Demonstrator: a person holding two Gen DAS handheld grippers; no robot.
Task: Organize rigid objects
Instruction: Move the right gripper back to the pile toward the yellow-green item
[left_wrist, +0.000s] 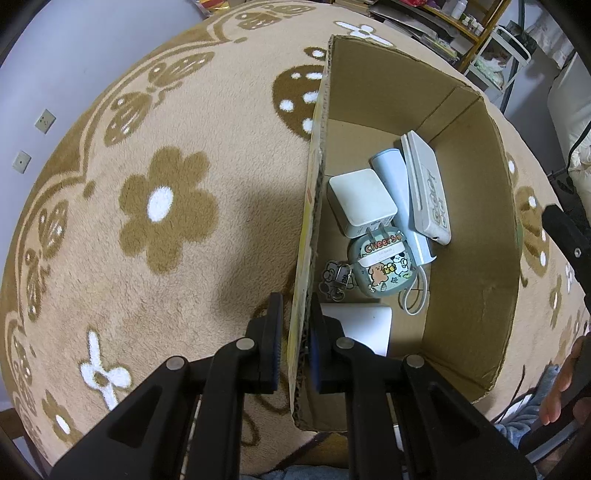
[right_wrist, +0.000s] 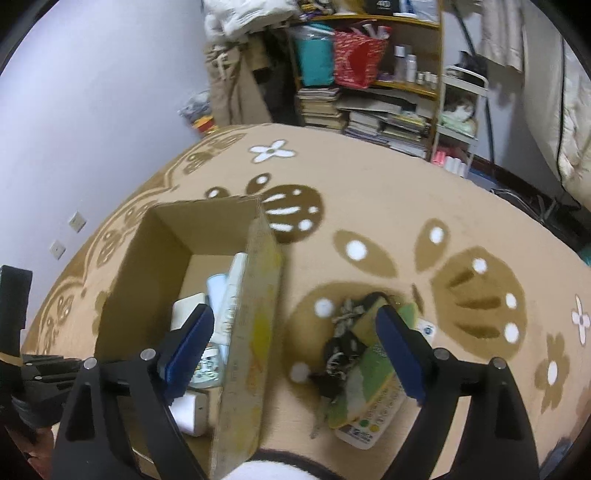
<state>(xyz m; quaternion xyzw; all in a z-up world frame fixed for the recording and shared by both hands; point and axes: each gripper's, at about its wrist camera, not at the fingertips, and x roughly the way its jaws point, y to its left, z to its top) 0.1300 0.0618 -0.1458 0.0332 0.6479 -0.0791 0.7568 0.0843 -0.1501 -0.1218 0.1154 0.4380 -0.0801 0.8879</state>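
Left gripper (left_wrist: 295, 332) points down, clenched on box wall (left_wrist: 308, 229); right gripper (right_wrist: 295, 350) released, angled downward.

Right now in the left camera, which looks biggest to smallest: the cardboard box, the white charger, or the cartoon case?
1. cardboard box
2. white charger and cartoon case: these look alike in size, so no ranking.

The one word that reads clearly is "Cheers", in outlined cartoon letters on the round pale-green case with cartoon animals (left_wrist: 384, 267), lying inside the open brown cardboard box (left_wrist: 476, 229). The long white rectangular case (left_wrist: 428, 192) by the box's far wall bears large raised characters, too distorted to read.
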